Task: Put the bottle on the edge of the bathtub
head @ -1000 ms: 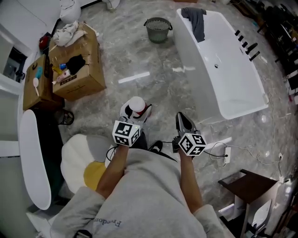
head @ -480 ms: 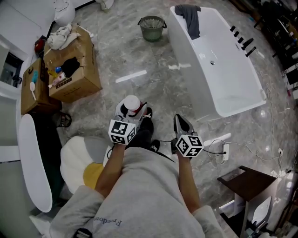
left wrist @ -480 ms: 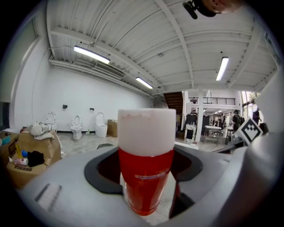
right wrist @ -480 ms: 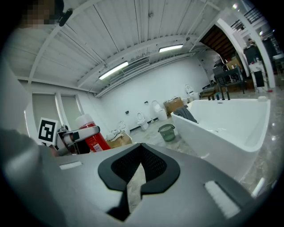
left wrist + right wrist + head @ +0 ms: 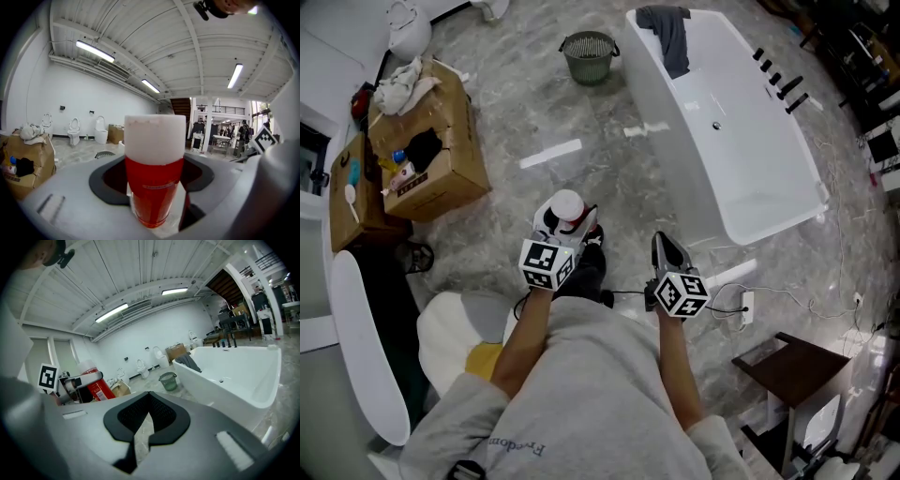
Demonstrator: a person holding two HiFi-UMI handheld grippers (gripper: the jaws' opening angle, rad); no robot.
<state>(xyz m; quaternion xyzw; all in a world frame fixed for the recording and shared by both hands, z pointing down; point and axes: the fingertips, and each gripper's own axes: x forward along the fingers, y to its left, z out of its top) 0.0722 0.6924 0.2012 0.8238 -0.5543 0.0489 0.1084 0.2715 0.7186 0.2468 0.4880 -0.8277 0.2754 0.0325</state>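
1. Upper left of the head view: open cardboard boxes (image 5: 431, 155) stand on the marble floor (image 5: 525, 112).
2. Left of centre: the left gripper (image 5: 565, 228) is clamped on the bottle (image 5: 568, 204). The bottle is red with a white cap, upright between the jaws, over the floor and well apart from the bathtub.
3. Top centre: a green basket (image 5: 588, 54) sits on the floor.
4. Right of centre: the right gripper (image 5: 666, 246) has its jaws pressed together on nothing.
5. Upper right: the white bathtub (image 5: 670, 141) has a dark cloth (image 5: 666, 33) draped over its far end.
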